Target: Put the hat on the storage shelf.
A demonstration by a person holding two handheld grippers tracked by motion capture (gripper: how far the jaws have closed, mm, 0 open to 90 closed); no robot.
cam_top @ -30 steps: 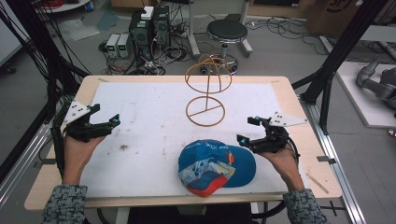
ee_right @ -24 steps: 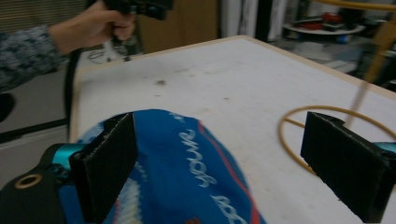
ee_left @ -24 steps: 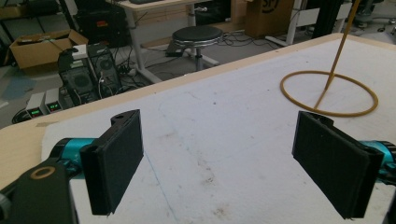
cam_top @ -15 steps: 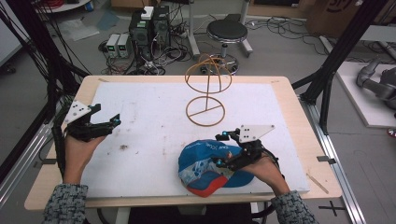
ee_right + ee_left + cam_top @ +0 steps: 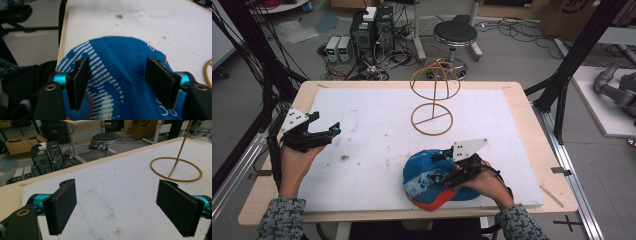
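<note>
A blue cap (image 5: 419,172) with white stripes and a red brim lies at the front edge of the white mat. My right gripper (image 5: 436,167) hovers over its crown and is open. In the right gripper view the two black pads (image 5: 81,80) straddle the blue cap (image 5: 120,62) without closing on it. A yellow wire hat stand (image 5: 432,95) rises from a ring base behind the cap. My left gripper (image 5: 326,124) is open at the mat's left side with nothing in it. The left gripper (image 5: 117,207) points toward the stand's ring base (image 5: 176,168).
The white mat (image 5: 372,125) covers most of the wooden table (image 5: 522,95) and has a few dark stains (image 5: 344,158). Beyond the far edge stand a stool (image 5: 454,35) and computer boxes (image 5: 372,25) with cables on the floor.
My right gripper has moved left from the mat's right side onto the cap's crown, still open. The left gripper has stayed in place.
</note>
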